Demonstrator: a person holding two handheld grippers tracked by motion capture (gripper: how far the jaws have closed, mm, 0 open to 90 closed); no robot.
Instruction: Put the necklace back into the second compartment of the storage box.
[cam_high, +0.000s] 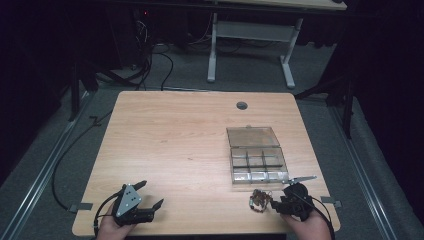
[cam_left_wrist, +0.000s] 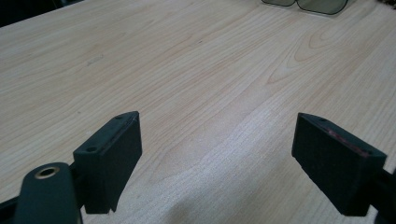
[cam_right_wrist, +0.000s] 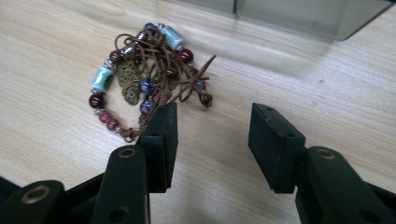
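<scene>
looks like nothing's sorted yet: the beaded bracelet (cam_right_wrist: 147, 77) sits in a heap on the table (cam_high: 175, 135) just in front of the open compartment box (cam_high: 257, 162), not inside it. the right gripper (cam_right_wrist: 212, 135) hangs low beside it, jaws partway apart and empty, one jaw right at the cord's edge. the left gripper (cam_left_wrist: 217, 154) rests wide open and empty over bare wood, well away.

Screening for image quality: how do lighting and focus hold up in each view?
High view: dim, dark surroundings, table soft. Left gripper view: bright, sharp wood grain. Right gripper view: beaded bracelet crisp, clear box casts a faint shadow.
</scene>
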